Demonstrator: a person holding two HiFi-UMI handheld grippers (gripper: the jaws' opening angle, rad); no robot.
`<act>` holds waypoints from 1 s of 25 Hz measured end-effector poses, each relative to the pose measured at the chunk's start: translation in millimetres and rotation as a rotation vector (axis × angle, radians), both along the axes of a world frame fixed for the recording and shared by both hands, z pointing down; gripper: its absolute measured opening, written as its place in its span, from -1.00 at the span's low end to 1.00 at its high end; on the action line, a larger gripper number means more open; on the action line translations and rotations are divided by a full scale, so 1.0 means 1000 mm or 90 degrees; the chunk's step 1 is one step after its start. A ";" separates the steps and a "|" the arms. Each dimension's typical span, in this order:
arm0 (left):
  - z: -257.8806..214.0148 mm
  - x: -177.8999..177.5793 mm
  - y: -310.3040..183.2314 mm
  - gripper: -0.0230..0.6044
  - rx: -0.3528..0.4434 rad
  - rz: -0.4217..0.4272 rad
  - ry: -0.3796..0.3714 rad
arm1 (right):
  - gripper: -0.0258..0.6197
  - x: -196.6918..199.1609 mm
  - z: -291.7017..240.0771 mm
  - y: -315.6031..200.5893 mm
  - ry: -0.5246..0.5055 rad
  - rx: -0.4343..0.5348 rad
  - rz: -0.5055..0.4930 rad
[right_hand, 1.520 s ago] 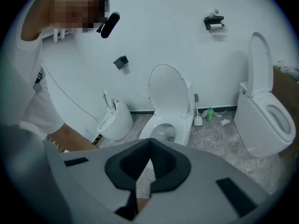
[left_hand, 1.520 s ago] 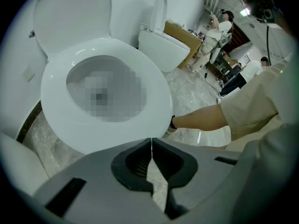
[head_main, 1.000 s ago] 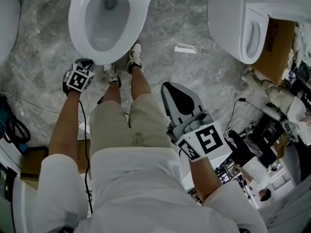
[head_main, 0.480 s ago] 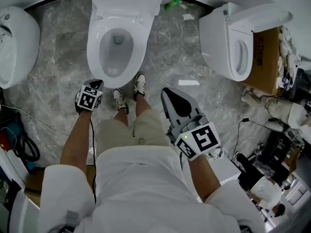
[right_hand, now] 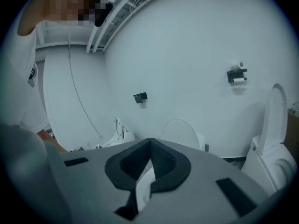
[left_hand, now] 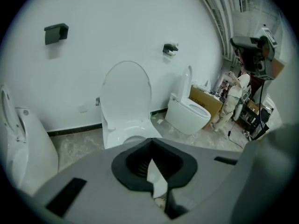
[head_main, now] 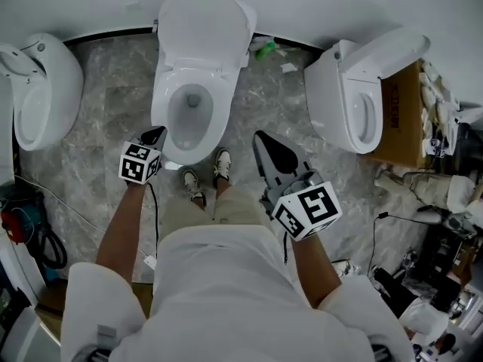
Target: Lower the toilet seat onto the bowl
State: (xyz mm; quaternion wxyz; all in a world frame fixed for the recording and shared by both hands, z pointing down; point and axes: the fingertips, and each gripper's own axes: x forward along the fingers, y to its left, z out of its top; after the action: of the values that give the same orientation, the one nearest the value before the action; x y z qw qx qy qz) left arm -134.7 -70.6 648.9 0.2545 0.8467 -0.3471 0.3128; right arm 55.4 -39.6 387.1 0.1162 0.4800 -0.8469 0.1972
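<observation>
The white toilet stands in the middle against the wall, its bowl (head_main: 170,123) open and its seat and lid (head_main: 205,25) raised upright. My left gripper (head_main: 156,134) hovers by the bowl's front left rim, shut with nothing in it. In the left gripper view the gripper (left_hand: 151,140) points at the raised lid (left_hand: 127,90). My right gripper (head_main: 260,136) is held in front of the person's body, right of the bowl and apart from it, shut and empty. In the right gripper view the gripper (right_hand: 150,140) aims at the wall, with the lid (right_hand: 180,127) just behind its tips.
A second toilet (head_main: 355,100) with its lid up stands to the right, beside a cardboard box (head_main: 407,111). Another white fixture (head_main: 45,89) stands to the left. The person's shoes (head_main: 204,178) are just before the bowl. Cables and gear (head_main: 23,225) crowd the left and right edges.
The head view has tilted up, so the whole toilet and wall now show. The left gripper stays by the bowl's front left rim; the right gripper has held its place.
</observation>
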 end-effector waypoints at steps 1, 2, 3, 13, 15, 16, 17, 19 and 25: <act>-0.016 0.000 -0.007 -0.91 0.020 -0.008 0.005 | -0.93 0.000 -0.006 -0.002 -0.001 0.009 -0.003; -0.032 0.000 -0.014 -0.91 0.040 -0.017 0.010 | -0.93 0.001 -0.012 -0.003 -0.004 0.016 -0.007; -0.048 0.000 -0.021 -0.91 0.059 -0.027 0.016 | -0.93 0.001 -0.018 -0.005 -0.007 0.024 -0.010; -0.192 -0.007 -0.059 -0.91 0.216 -0.117 0.061 | -0.93 0.009 -0.073 -0.030 -0.040 0.089 -0.035; -0.221 -0.009 -0.064 -0.91 0.249 -0.134 0.076 | -0.93 0.011 -0.084 -0.037 -0.044 0.104 -0.039; -0.236 -0.010 -0.065 -0.91 0.266 -0.143 0.085 | -0.93 0.012 -0.089 -0.040 -0.046 0.111 -0.040; -0.252 -0.011 -0.066 -0.91 0.282 -0.151 0.093 | -0.93 0.015 -0.095 -0.043 -0.047 0.118 -0.040; -0.283 -0.015 -0.065 -0.91 0.316 -0.164 0.107 | -0.93 0.022 -0.106 -0.050 -0.050 0.133 -0.039; -0.374 -0.035 -0.060 -0.91 0.431 -0.201 0.135 | -0.93 0.059 -0.130 -0.069 -0.051 0.167 -0.003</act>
State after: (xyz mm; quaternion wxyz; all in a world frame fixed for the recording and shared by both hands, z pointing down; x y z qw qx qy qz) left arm -169.5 -130.3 274.7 0.0399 0.8467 -0.5284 0.0482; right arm 114.2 -108.9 257.0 0.0188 0.4810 -0.8704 0.1035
